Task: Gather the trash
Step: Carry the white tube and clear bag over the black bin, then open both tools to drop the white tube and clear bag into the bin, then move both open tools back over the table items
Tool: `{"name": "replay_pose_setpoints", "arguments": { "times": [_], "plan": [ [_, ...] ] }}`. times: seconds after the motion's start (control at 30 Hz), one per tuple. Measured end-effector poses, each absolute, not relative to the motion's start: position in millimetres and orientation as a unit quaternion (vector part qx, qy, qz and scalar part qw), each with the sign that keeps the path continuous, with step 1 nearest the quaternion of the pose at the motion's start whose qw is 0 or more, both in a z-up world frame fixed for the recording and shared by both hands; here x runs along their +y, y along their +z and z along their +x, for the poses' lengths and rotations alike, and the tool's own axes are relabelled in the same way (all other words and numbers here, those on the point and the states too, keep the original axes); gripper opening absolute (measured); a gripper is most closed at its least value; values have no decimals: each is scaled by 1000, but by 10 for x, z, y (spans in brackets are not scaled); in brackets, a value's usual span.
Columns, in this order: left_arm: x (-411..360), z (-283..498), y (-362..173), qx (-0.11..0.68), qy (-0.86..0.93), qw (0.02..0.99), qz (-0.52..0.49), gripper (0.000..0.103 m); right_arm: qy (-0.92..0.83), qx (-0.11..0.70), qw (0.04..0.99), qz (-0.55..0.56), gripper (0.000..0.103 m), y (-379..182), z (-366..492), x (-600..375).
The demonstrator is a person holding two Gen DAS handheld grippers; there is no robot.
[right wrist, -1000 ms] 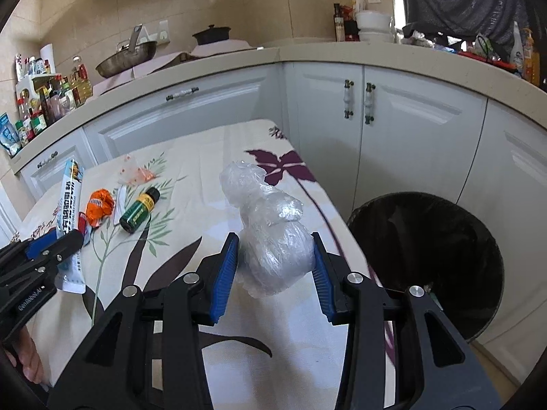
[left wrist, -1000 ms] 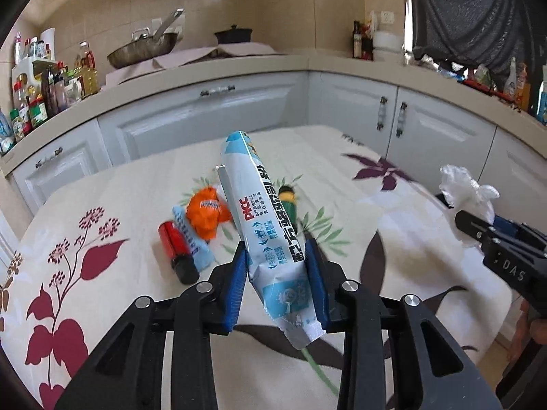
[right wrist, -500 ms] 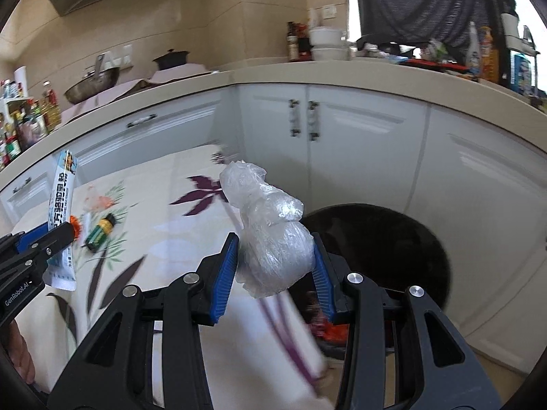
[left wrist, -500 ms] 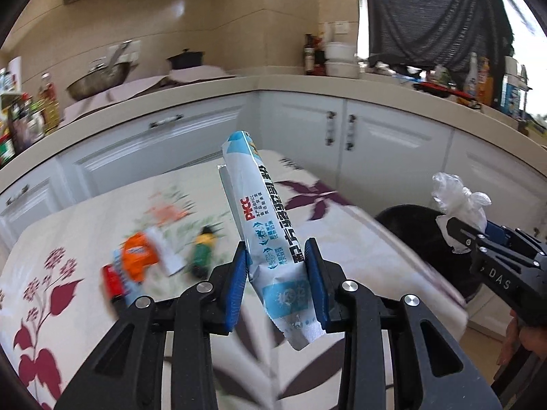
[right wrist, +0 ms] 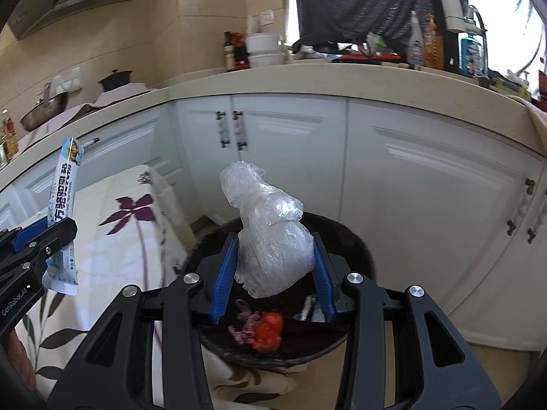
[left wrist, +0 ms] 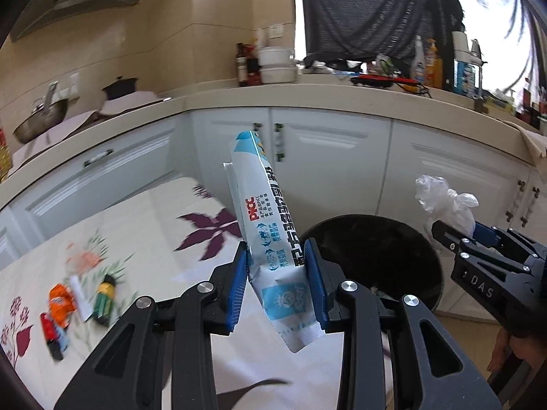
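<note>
My left gripper point(left wrist: 276, 280) is shut on a long blue-and-white wrapper point(left wrist: 266, 218), held upright at the table's right end near the black trash bin point(left wrist: 386, 249). My right gripper point(right wrist: 273, 270) is shut on a crumpled clear plastic bag point(right wrist: 270, 232), held right above the bin point(right wrist: 348, 239), which holds red and pink trash point(right wrist: 266, 333). The bag also shows in the left wrist view point(left wrist: 444, 201), and the wrapper in the right wrist view point(right wrist: 63, 201).
On the floral tablecloth point(left wrist: 143, 225) lie an orange wrapper point(left wrist: 61, 302), a small green bottle point(left wrist: 104, 299), a white strip and a red item point(left wrist: 49, 328). White cabinets point(right wrist: 410, 184) and a cluttered counter point(left wrist: 342, 92) stand behind the bin.
Both grippers swung right, from over the table toward the bin, still holding their items. The right gripper now hangs over the bin opening.
</note>
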State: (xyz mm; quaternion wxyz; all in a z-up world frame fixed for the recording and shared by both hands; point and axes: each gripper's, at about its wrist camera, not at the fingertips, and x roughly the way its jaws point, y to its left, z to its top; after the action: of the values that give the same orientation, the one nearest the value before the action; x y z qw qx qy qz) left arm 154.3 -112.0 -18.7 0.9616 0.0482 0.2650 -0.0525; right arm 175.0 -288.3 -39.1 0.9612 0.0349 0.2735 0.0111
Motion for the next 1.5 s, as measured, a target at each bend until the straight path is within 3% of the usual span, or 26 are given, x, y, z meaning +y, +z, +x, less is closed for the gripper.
{"name": "replay_pose_setpoints", "arguments": {
  "times": [0.8,0.87,1.07,1.5],
  "plan": [
    [-1758,2066,-395,290,-86,950,70,34,-22,284,957,61,43,-649,2045,-3360],
    [-1766,2115,-422,298,-85,948,66,44,-20,292,954,68,52,-692,2096,-3374],
    [-1740,2147,-459,306,-77,947,62,58,-26,295,952,71,56,-741,2101,-3361],
    [-1523,2000,-276,288,-60,954,53,66,-25,286,955,68,58,-629,2041,-3269]
  ]
}}
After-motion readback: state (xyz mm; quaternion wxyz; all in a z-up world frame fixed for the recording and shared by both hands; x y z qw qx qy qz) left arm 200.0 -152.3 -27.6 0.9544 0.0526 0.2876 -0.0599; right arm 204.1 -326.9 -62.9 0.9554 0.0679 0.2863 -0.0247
